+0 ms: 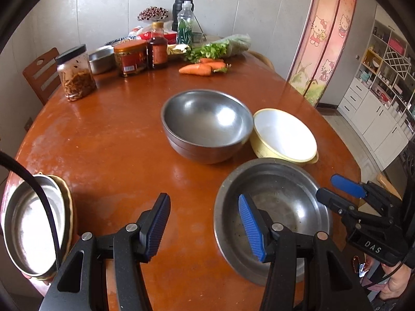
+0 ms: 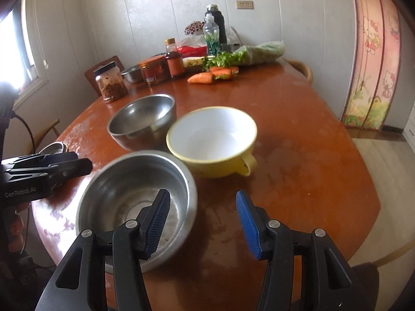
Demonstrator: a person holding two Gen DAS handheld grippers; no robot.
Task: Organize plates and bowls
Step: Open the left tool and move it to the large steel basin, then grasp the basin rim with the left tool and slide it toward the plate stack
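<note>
Three bowls grouped mid-surface, both hand-held grippers empty above them.

Two steel bowls and one yellow bowl [image 2: 211, 140] with a white inside and a side handle, on the round red-brown surface [image 1: 116, 134]: deep steel bowl [image 1: 207, 124] farthest, yellow one just beside it, shallow steel bowl [image 1: 272, 212] nearest the edge. One steel plate [image 1: 33, 223] stacked on a tan dish at the surface's left rim. Farther back: two carrots [image 1: 202, 68], two jars, bottles, greens. Left hand-held gripper [image 1: 205, 226] partly spread, holding nothing, one blue pad over the shallow bowl. Right hand-held gripper [image 2: 203, 224] likewise partly spread, holding nothing, its dark pad over that same bowl.
</note>
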